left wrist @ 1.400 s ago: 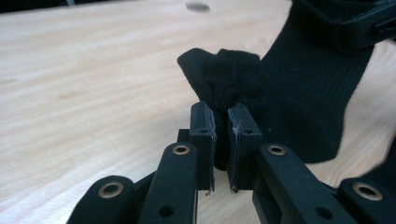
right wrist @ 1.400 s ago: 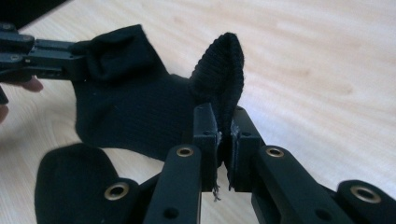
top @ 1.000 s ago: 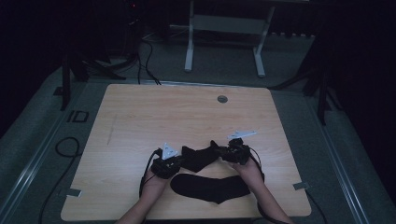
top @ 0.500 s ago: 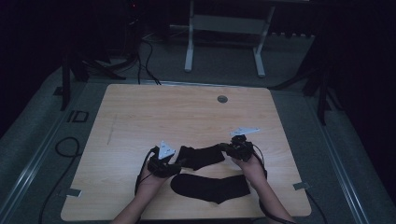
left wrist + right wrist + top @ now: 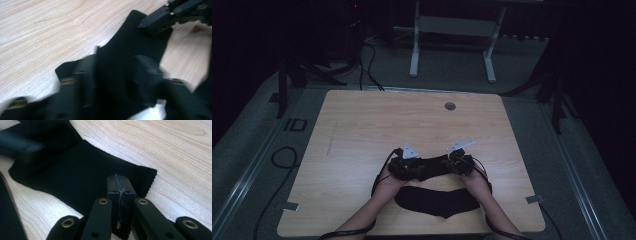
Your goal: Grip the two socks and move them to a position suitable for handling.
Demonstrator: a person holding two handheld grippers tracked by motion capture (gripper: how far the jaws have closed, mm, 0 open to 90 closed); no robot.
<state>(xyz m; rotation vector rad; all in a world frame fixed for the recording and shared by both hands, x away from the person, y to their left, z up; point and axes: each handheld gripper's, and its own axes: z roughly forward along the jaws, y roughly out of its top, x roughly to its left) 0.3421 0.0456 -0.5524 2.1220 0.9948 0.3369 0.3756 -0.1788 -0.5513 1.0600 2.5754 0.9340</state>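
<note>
Wooden tabletop carries two black socks. I see the upper sock stretched between both grippers; the second sock lies just nearer the person. My right gripper is clenched on the cuff edge. My left gripper has just been closing, jaws astride the sock, contact blurred.

Each claw, the left claw and the right claw, is matte black, topped by a grey three-cornered plate, with a dark cable trailing back. Brass-ringed rivets stud the right claw's black arms; its pads look scuffed. Forearms are bare, sleeveless.
</note>
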